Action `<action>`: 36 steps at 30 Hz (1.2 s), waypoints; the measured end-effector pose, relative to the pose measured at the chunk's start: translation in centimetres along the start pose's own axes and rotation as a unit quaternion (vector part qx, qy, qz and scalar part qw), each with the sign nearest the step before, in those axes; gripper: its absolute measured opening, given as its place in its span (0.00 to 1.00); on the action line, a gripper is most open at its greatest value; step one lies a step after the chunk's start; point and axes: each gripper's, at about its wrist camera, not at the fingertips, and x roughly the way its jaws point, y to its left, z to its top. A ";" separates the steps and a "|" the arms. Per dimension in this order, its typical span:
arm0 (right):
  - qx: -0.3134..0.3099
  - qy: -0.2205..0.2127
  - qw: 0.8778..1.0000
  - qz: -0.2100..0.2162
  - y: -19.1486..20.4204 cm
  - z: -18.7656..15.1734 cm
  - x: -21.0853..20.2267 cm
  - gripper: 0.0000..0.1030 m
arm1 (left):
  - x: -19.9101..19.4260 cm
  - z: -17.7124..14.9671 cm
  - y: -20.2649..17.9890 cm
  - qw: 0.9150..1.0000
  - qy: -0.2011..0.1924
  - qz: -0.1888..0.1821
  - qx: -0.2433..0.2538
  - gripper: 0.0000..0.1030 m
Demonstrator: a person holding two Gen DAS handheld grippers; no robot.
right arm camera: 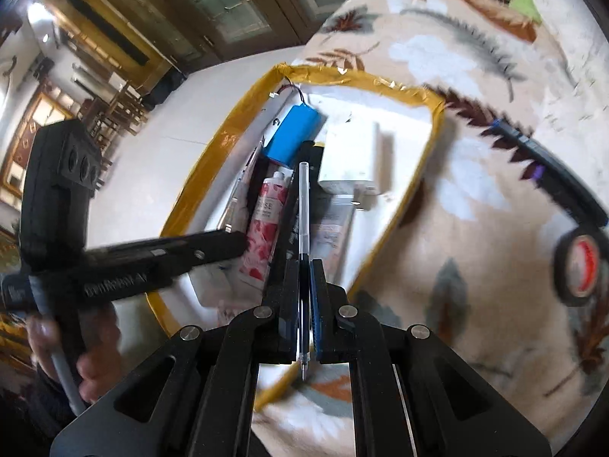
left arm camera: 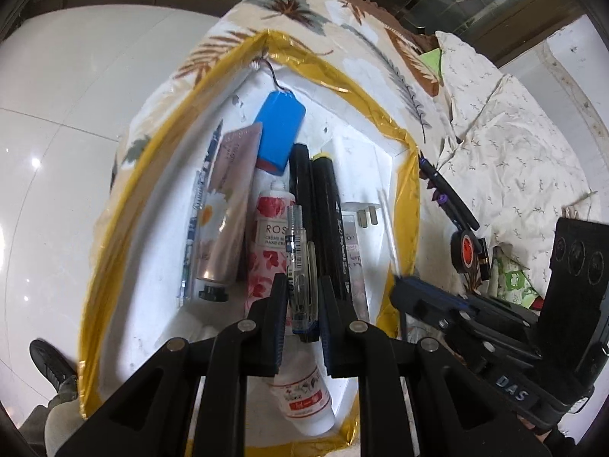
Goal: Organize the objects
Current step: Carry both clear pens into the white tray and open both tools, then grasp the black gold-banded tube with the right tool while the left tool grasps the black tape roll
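Nearest us in the right wrist view, our right gripper (right arm camera: 303,266) is clamped on a clear pen (right arm camera: 303,205), its fingers pressed to the dark grip section, the tip pointing back at 6 o'clock and the barrel running to 12 over the box (right arm camera: 415,93). In the left wrist view, our left gripper (left arm camera: 301,297) is narrowed around a second clear pen (left arm camera: 300,255), which lies inside the box; we cannot tell whether the fingers press it.

The white box with its yellow taped rim sits on a leaf-patterned cloth (left arm camera: 304,3). Inside, past the pen, lie two black markers (left arm camera: 323,205) side by side, a rose hand-cream tube (left arm camera: 268,228) at 10 o'clock of the left gripper, a daisy tube (left arm camera: 224,205) further to 10, a white charger (right arm camera: 354,160) at 1, and a blue battery pack (left arm camera: 279,129) at 12, by the far corner.

Outside the box at 3 o'clock, a black tape roll (left arm camera: 466,249) and a dark pen (left arm camera: 449,194) rest on the cloth.
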 end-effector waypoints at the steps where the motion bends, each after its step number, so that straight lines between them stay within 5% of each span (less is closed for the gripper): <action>1: -0.002 0.000 1.000 -0.005 0.1 0.2 0.3 0.05 | 0.2 -0.1 -0.1 1.000 0.001 0.005 0.004 0.14; 15: 0.029 0.015 0.999 0.001 -0.6 0.5 3.0 0.05 | 1.0 -0.5 0.5 1.000 -0.002 0.022 -0.008 0.15; 19: 0.028 0.016 0.999 0.012 -0.6 0.6 2.8 0.06 | 0.3 -0.5 1.6 0.999 -0.015 0.002 -0.032 0.16; 21: 0.030 0.006 0.999 0.014 -0.6 0.7 2.1 0.14 | -0.1 -0.7 1.9 0.999 -0.017 -0.023 -0.043 0.19; 23: 0.027 -0.005 0.999 0.022 -0.6 0.7 1.0 0.35 | -0.8 -1.1 1.9 0.998 -0.033 -0.030 -0.046 0.37; 26: 0.020 -0.025 0.999 0.036 -1.1 0.5 -1.6 0.36 | -2.4 -2.1 1.1 0.997 -0.064 -0.030 -0.034 0.63; 32: 0.034 -0.058 0.998 -0.004 -6.5 -2.8 -7.5 0.47 | -3.7 -4.4 -3.7 0.993 -0.106 -0.040 0.026 0.68; 36: 0.084 -0.066 0.993 -0.054 -12.1 -5.1 -10.0 0.47 | -2.1 -5.3 -7.5 0.995 -0.073 -0.061 0.044 0.68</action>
